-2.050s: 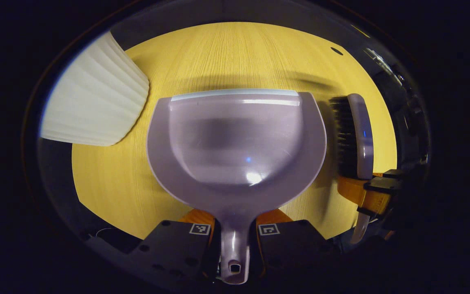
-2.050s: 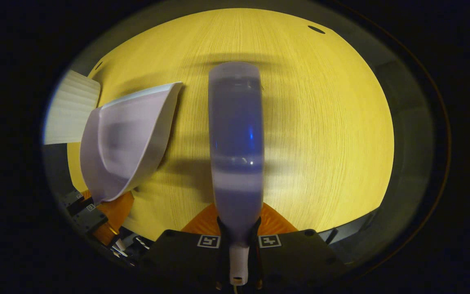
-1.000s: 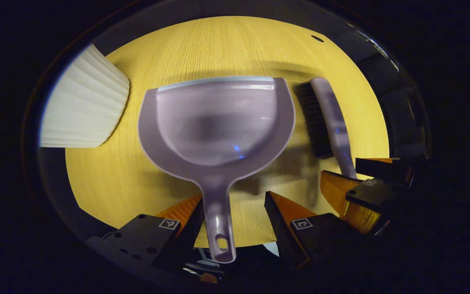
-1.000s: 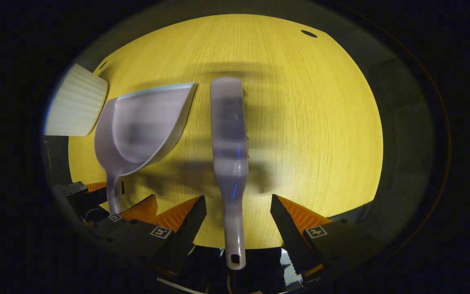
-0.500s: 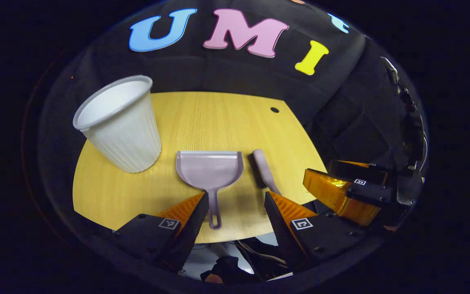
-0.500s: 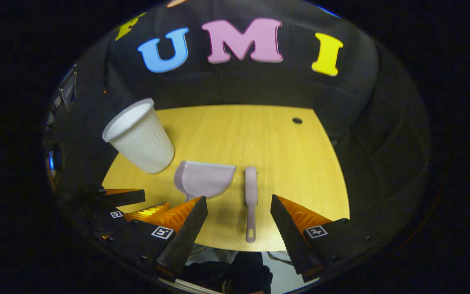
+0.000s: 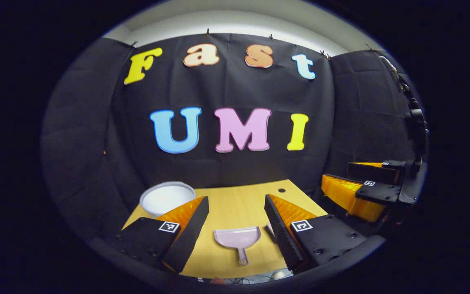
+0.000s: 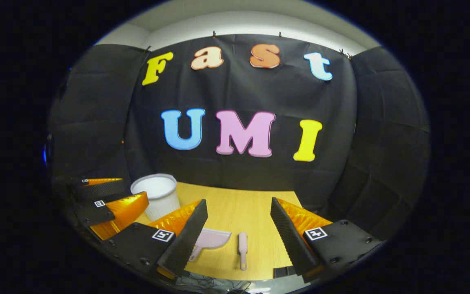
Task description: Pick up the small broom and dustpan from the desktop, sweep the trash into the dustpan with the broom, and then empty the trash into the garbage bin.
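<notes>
Left hand-held gripper (image 7: 235,216) wide open, empty; right hand-held gripper (image 8: 238,220) likewise. Below, on the yellow wooden surface (image 7: 235,204), lie the pale pink plastic dustpan (image 7: 237,237) and small pink broom (image 8: 242,243), beside the white ribbed bin (image 8: 157,196). Both look light, stiff, probably slick; take the slim handles.

Dim, sharp, edges fisheye-warped

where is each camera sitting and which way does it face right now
Left gripper view: rides the left hand-held gripper, raised off the table, facing the booth wall; its open fingers frame the dustpan.
Right gripper view: rides the right hand-held gripper, aimed alike; open fingers frame the broom.
Shared: table, dustpan, white bin, and each shows the other gripper at its edge.
</notes>
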Tool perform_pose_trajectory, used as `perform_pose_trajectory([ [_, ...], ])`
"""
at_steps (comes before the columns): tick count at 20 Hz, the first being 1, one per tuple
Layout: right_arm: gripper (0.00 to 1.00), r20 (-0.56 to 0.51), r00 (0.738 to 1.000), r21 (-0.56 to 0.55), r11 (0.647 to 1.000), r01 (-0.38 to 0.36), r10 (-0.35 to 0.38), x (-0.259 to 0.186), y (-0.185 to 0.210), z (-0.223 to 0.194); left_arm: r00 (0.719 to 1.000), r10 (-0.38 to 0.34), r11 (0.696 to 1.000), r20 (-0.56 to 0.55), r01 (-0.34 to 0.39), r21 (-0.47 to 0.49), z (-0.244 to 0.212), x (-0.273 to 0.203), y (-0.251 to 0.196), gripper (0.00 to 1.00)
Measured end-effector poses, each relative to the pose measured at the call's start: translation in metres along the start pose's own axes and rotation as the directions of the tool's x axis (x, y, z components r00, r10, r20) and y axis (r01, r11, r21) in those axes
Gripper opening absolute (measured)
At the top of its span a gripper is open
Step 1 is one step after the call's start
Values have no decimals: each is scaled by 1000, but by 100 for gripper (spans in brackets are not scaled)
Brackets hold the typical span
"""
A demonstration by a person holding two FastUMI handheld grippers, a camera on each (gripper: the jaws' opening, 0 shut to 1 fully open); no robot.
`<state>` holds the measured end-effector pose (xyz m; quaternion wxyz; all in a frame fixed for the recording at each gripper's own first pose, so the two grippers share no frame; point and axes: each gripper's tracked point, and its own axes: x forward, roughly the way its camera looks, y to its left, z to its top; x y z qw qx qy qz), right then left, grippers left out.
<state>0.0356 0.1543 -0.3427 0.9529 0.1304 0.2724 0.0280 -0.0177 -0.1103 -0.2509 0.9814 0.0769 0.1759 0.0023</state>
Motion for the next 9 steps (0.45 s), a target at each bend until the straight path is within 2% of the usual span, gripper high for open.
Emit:
perform_pose_trajectory([
  [2,99,78,997,6,1000,-17,16,-6,4,15,997,32,999,66,-34,23,-7,0,-7,80],
  [5,99,143,989,-18,999,-46,48,-18,3,23,994,-5,999,106,9,-35,-21,-4,-17,80],
  [8,99,186,980,-13,998,-69,71,-22,-1,28,984,7,995,177,11,-101,9,-31,3,80],
  [9,92,187,979,-29,997,-77,81,-22,0,26,976,25,994,218,-1,-108,21,-30,6,80],
])
